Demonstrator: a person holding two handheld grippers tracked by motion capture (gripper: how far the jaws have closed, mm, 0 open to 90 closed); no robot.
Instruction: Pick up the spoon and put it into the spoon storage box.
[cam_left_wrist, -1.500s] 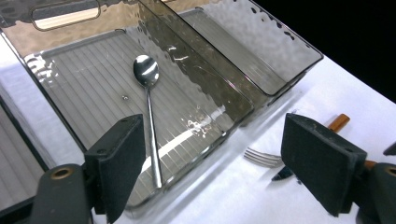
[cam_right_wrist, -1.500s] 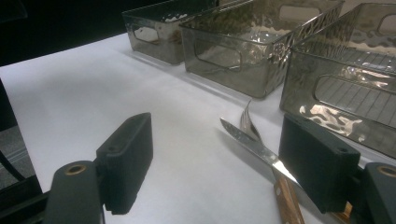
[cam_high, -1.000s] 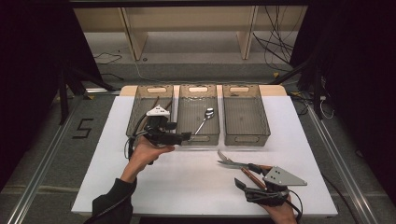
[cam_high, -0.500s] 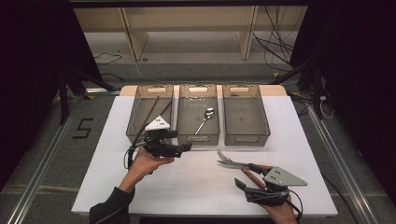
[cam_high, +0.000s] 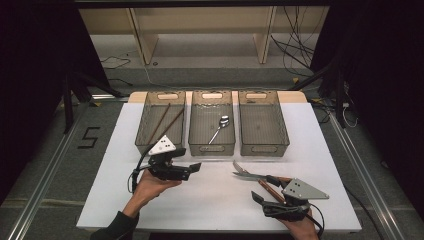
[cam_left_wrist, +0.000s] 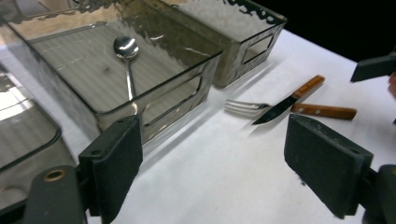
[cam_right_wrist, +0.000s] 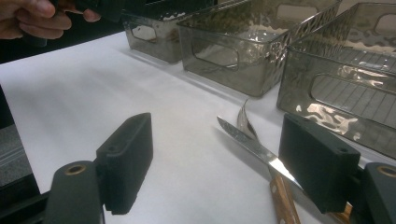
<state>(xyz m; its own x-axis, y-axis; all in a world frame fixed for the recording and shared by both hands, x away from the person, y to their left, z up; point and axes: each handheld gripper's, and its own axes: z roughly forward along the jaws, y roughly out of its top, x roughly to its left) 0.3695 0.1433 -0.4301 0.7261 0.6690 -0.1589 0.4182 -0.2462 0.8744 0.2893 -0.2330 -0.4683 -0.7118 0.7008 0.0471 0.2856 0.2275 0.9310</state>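
Observation:
A fork (cam_high: 242, 172) and a knife (cam_high: 256, 176), both with wooden handles, lie crossed on the white table (cam_high: 215, 200) in front of the bins. My left gripper (cam_high: 194, 168) is held over the table to their left, pointing right at them, jaws open and empty. In the left gripper view the fork (cam_left_wrist: 243, 107) and knife (cam_left_wrist: 280, 106) lie ahead of the left gripper (cam_left_wrist: 224, 172). My right gripper (cam_high: 265, 190) rests near the front right edge, open, just behind the handles. In the right gripper view the knife blade (cam_right_wrist: 247, 142) and fork tines (cam_right_wrist: 243, 122) lie by the right jaw of my right gripper (cam_right_wrist: 219, 172).
Three smoky clear bins stand in a row at the back. The left bin (cam_high: 145, 120) holds two brown chopsticks (cam_high: 165, 122), the middle bin (cam_high: 212, 149) a spoon (cam_high: 220, 127), and the right bin (cam_high: 262, 125) has nothing in it. Dark floor surrounds the table.
My left hand has drawn the left gripper back from the bins toward the near side and lower. The right gripper, the fork and the knife have stayed put.

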